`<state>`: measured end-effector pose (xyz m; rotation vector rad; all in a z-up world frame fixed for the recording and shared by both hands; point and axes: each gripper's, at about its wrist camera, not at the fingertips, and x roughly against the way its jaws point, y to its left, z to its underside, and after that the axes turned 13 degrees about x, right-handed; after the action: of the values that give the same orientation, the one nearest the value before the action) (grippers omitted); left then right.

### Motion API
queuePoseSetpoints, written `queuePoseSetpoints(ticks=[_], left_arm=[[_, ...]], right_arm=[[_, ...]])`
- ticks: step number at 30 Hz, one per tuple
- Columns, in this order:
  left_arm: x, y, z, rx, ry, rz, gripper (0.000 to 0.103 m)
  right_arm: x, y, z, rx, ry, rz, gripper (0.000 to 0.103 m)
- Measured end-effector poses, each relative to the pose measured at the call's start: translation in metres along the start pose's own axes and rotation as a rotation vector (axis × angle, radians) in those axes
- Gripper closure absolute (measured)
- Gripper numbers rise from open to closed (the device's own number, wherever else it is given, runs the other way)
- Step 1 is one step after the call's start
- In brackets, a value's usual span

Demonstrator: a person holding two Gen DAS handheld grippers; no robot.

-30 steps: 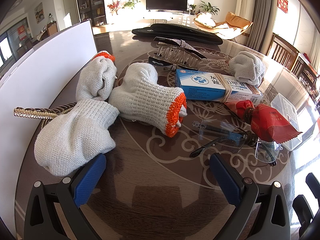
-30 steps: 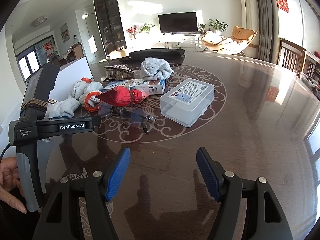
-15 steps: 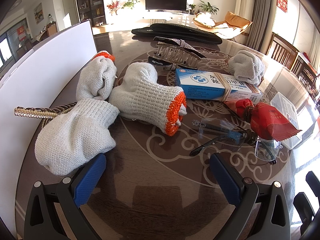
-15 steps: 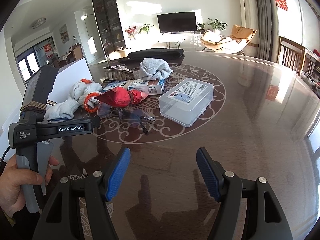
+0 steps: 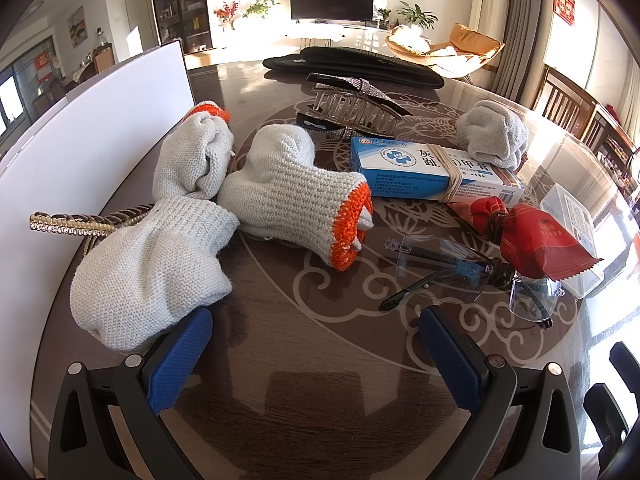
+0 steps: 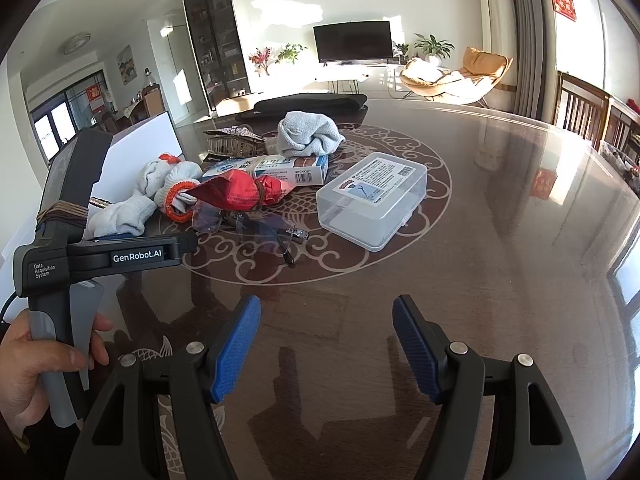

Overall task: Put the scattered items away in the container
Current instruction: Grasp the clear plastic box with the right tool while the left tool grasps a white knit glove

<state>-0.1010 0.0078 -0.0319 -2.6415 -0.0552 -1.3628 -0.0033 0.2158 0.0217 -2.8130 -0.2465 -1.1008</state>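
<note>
Scattered on the dark round table lie three grey knit gloves: one close by, one with an orange cuff, one behind. To the right are a blue-white medicine box, a red packet, clear safety glasses and a balled grey glove. The white container wall stands at the left. My left gripper is open, its left finger touching the nearest glove. My right gripper is open over bare table, short of the clear plastic box.
A rhinestone claw clip and a gold hair comb lie among the gloves. A long black bag lies at the far edge. Chairs stand along the right side. A hand holds the left gripper's handle.
In the right wrist view the hand has moved up and closed around the left gripper's handle. Both grippers stay open and nearly still; no item has moved.
</note>
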Motion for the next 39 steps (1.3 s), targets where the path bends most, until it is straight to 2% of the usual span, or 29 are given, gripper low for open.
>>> queuePoseSetpoints(ticks=[5, 8, 12, 15, 18, 23, 28, 33, 37, 39], left_arm=[[0.000, 0.001, 0.000, -0.001, 0.001, 0.002, 0.000], [0.004, 0.003, 0.003, -0.040, 0.022, 0.024, 0.000], [0.013, 0.008, 0.012, -0.085, 0.044, 0.050, 0.000], [0.015, 0.009, 0.016, -0.079, 0.033, 0.048, 0.000], [0.015, 0.008, 0.016, -0.073, 0.019, 0.047, 0.000], [0.012, 0.004, 0.014, -0.068, 0.007, 0.046, 0.000], [0.012, 0.004, 0.014, -0.069, 0.007, 0.045, 0.000], [0.012, 0.004, 0.014, -0.069, 0.008, 0.046, 0.000], [0.012, 0.004, 0.014, -0.075, 0.011, 0.050, 0.000], [0.012, 0.005, 0.013, -0.105, 0.040, 0.062, 0.000]], right_arm=[[0.000, 0.000, 0.000, -0.002, 0.000, -0.001, 0.033], [0.000, -0.003, 0.000, -0.015, 0.003, -0.009, 0.033], [-0.010, -0.023, -0.002, -0.123, 0.039, -0.034, 0.033], [-0.026, -0.045, -0.016, -0.221, 0.040, -0.059, 0.033], [-0.037, -0.060, -0.040, -0.270, 0.017, -0.032, 0.033], [-0.069, -0.068, -0.066, -0.318, 0.083, -0.042, 0.033], [-0.089, -0.054, -0.082, -0.264, 0.126, 0.047, 0.032], [-0.107, -0.041, -0.092, -0.103, 0.191, 0.161, 0.033], [-0.100, -0.046, -0.083, -0.016, 0.185, 0.157, 0.040], [-0.091, -0.049, -0.073, 0.027, 0.192, 0.162, 0.040]])
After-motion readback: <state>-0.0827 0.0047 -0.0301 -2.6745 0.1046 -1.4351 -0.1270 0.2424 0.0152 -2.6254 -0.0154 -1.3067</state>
